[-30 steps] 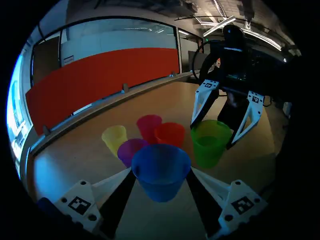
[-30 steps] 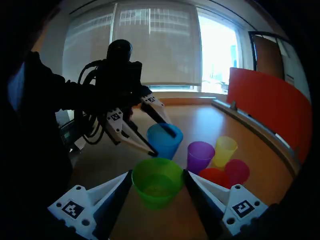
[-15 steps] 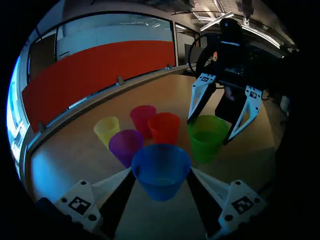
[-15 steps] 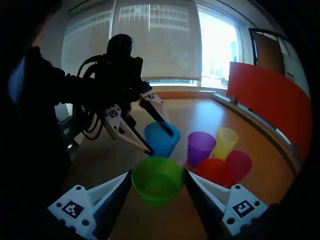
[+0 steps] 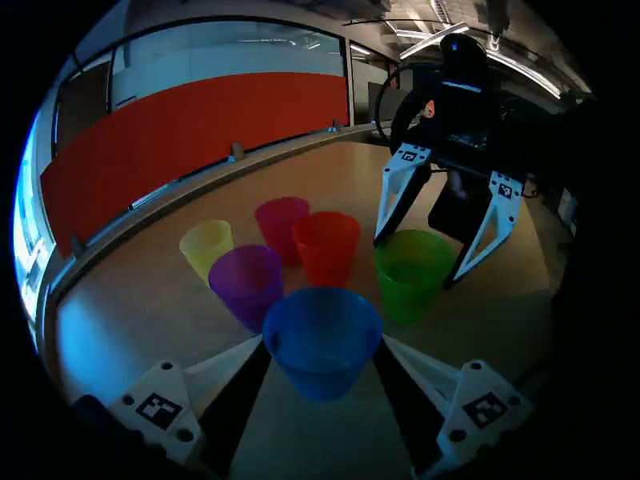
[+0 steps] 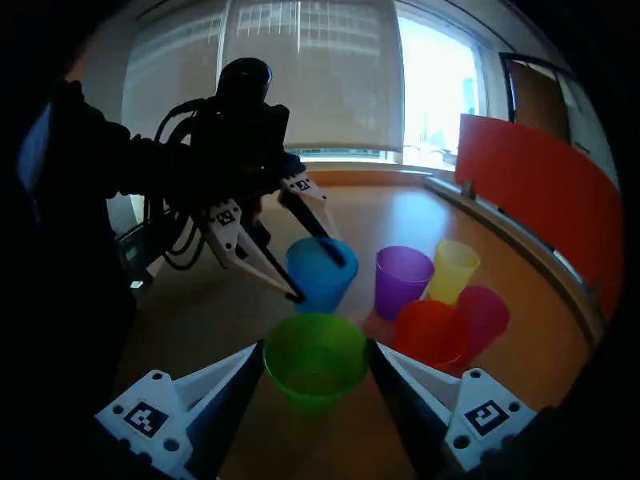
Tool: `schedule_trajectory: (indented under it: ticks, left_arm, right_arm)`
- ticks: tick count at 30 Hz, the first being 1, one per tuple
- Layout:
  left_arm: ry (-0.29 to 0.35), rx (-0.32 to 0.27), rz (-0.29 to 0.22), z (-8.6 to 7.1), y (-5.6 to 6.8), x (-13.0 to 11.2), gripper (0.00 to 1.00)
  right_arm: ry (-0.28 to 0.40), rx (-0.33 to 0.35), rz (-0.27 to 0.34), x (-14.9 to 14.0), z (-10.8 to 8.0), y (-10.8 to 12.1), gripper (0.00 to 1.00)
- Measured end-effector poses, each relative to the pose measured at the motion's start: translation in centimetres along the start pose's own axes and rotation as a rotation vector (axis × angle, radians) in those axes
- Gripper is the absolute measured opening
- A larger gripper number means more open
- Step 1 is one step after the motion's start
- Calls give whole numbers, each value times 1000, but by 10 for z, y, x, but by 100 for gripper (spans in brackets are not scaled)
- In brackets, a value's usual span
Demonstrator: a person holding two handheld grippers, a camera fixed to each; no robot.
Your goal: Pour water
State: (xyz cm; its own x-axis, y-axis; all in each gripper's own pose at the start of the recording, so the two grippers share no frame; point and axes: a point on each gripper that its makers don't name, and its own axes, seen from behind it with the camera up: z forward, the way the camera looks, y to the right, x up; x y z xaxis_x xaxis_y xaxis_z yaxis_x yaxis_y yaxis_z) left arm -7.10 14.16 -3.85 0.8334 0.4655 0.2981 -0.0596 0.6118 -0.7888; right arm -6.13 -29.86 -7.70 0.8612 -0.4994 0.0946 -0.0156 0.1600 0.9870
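Left gripper view, left claw (image 5: 322, 342) clasping blue cup (image 5: 322, 356), right claw (image 5: 416, 262) clasping green cup (image 5: 410, 288), perhaps some water

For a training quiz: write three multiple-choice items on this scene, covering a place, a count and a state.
1. Where is the blue cup? A between the fingers of the left gripper; B on the floor; C on a windowsill.
2. How many cups are there? A four; B six; C eight.
3. How is the green cup oriented? A upright; B on its side; C upside down.
Key: A, fingers flank it; B, blue, green, purple, yellow, pink, orange; A, mouth up in the right gripper.
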Motion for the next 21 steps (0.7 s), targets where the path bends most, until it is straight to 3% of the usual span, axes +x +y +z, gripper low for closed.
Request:
schedule_trajectory:
  ticks: [21]
  left_arm:
    - [-6, -3, -7, 6, 0, -14, 85]
  right_arm:
    - [-16, -3, 2, -9, 3, 1, 94]
